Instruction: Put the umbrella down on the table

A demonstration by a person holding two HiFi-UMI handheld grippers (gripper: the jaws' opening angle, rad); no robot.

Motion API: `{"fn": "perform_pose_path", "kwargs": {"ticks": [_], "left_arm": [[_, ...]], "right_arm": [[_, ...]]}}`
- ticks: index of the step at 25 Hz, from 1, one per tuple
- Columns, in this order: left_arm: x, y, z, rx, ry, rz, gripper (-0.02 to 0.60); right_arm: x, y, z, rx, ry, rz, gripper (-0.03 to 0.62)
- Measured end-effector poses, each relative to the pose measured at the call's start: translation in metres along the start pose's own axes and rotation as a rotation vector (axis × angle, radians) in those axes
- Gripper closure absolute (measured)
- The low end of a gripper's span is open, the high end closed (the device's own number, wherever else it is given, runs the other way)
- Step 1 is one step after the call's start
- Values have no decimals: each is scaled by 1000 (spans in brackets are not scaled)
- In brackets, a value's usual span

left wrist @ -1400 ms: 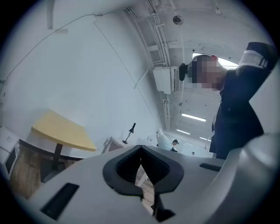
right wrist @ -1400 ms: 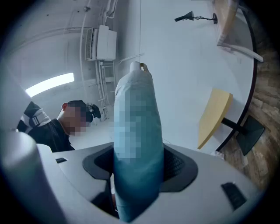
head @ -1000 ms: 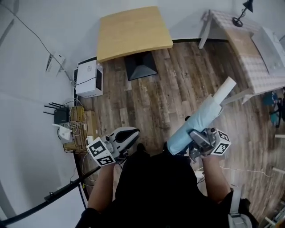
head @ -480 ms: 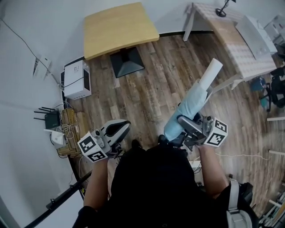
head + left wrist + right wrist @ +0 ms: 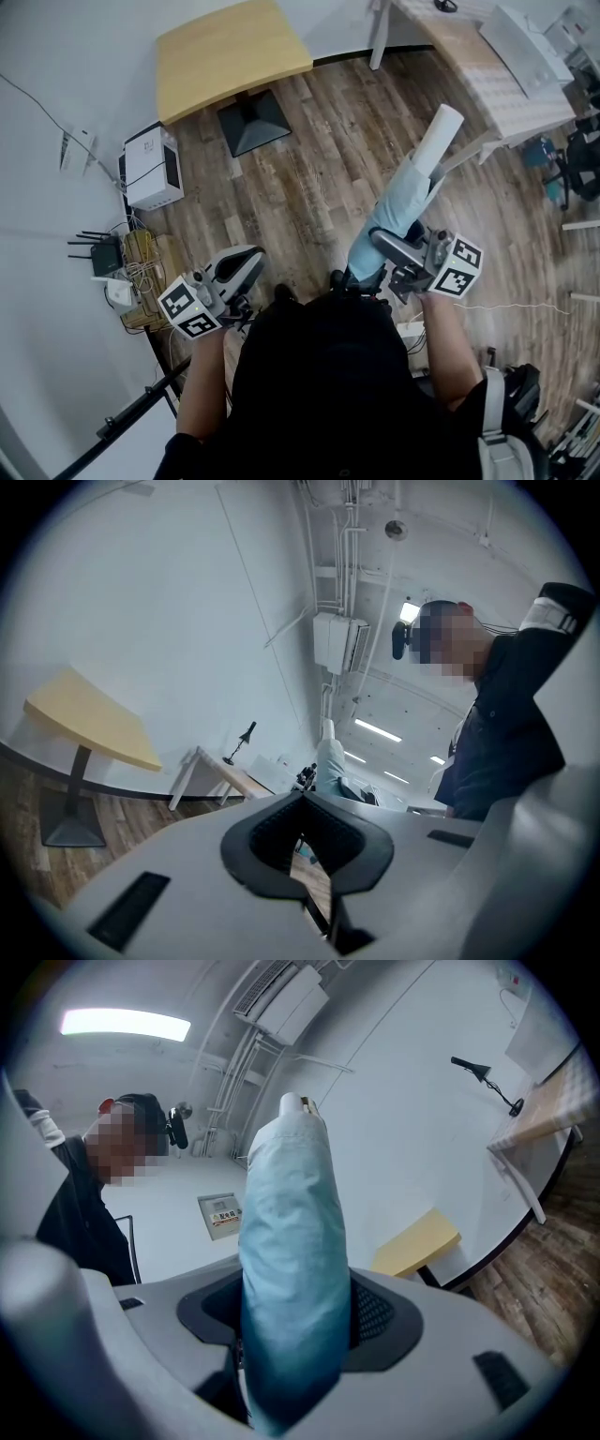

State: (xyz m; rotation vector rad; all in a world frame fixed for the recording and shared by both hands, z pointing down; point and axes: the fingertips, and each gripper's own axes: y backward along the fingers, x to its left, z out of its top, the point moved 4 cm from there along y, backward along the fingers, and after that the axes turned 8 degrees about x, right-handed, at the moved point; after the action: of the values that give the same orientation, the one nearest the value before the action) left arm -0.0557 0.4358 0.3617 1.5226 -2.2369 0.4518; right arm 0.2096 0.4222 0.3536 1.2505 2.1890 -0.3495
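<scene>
Now, in the head view, the scene has slid compared with a second ago; the yellow table [image 5: 230,52] sits higher and more to the left, and the pale table [image 5: 487,70] at the top right corner has come closer to the middle; I judge that the person is turning and stepping toward that side. The umbrella [image 5: 403,211] is folded, light blue, and it stands steeper than before; its white end points toward the near edge of the pale table but is over the wooden floor [image 5: 319,159], well apart from both tables. The right gripper [image 5: 392,248] holds it near the lower end; the left gripper [image 5: 239,267] hangs low beside the body and carries nothing.

Next, in the left gripper view, the left gripper [image 5: 302,850] has its jaws together, with nothing between them; far behind I see the yellow table [image 5: 89,728] and the umbrella [image 5: 330,761] held up.

Finally, in the right gripper view, the right gripper [image 5: 286,1335] is clamped on the umbrella [image 5: 291,1260], which fills the gap between the pads and rises upright; the yellow table [image 5: 417,1241] is far behind it.

So the carrying goes on and the putting down is not yet begun; which table is meant, I cannot tell.
</scene>
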Motion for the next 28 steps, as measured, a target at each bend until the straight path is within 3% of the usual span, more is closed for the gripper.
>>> {"fn": "perform_pose_path", "kwargs": {"ticks": [13,28], "left_arm": [[-17,-65,-13,37,-9,45,569],[-32,-97,-20,26,-14,101,571]], "right_arm": [[-34,52,11,12,-20,8,310],[-58,77,22,35,-25,58,310]]}}
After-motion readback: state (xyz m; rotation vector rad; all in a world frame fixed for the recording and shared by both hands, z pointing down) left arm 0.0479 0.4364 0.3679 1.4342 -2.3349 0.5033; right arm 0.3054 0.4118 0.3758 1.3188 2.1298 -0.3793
